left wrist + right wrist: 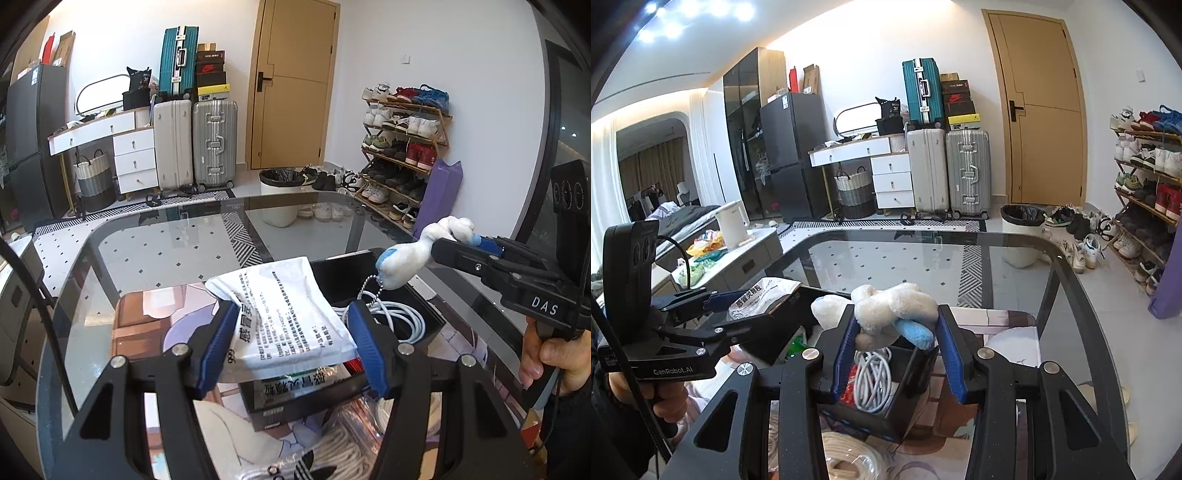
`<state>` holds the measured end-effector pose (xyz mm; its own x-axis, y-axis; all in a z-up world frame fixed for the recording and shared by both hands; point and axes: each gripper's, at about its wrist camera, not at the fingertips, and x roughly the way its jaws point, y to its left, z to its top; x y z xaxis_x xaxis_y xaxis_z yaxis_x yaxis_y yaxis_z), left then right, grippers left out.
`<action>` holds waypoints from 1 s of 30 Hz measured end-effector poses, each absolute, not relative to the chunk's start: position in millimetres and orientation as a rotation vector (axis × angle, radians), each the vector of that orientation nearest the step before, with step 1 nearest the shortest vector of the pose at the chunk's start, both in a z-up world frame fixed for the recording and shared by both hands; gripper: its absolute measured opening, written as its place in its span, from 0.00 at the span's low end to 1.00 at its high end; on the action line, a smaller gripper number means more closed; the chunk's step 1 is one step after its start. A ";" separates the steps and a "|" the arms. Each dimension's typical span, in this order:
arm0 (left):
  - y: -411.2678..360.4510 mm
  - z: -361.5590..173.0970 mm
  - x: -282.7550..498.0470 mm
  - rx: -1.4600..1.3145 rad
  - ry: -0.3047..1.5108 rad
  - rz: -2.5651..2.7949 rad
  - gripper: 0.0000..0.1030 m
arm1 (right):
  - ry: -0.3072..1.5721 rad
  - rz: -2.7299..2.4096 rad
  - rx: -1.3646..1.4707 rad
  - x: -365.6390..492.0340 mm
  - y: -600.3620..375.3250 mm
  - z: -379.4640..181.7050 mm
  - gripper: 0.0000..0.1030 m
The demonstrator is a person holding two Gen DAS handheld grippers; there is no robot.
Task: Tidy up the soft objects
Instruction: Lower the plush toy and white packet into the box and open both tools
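Left gripper (291,332) clamps a white sachet (284,317); right gripper (897,328) squeezes a plush toy (890,306) (its keychain shows only left-side) above a glass table (960,258).

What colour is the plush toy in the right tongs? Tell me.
White with light blue patches; the plush toy shows best in the right wrist view.
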<state>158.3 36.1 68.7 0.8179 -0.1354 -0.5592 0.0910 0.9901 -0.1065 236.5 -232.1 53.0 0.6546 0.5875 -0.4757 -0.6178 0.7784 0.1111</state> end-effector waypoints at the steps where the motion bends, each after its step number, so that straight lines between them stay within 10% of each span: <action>1: 35.9 66.9 161.7 -0.077 0.606 -0.120 0.60 | 0.521 0.681 -0.072 239.9 -229.3 51.2 0.41; 30: 27.7 45.8 199.3 -0.035 0.677 -0.116 0.60 | 0.616 0.645 -0.211 289.5 -160.5 1.7 0.41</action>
